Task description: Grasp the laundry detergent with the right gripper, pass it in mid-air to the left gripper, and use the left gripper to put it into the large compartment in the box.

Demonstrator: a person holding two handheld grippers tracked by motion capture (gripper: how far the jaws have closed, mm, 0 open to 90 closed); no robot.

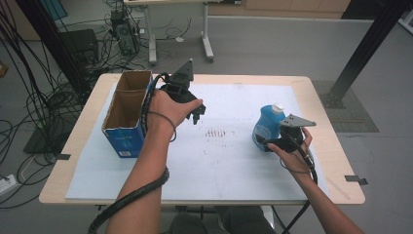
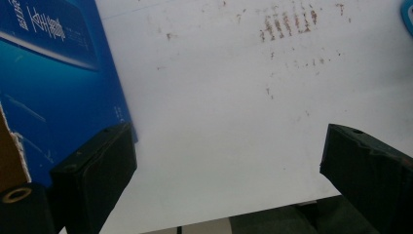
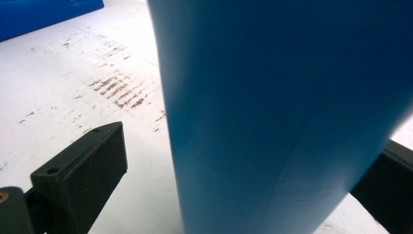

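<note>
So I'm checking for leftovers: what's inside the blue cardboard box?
The blue cardboard box stands open, split into two compartments with bare brown walls. Its floor is hidden by the near wall and the left hand.

Bottle [image 3: 287,112]: top and base cut off by frame; far jaw largely hidden behind it. Box [image 2: 53,87] cropped at left edge.

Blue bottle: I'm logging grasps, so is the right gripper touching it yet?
Cannot tell: in the right gripper view the blue bottle stands between open jaws, apart from one, hiding the other.
</note>
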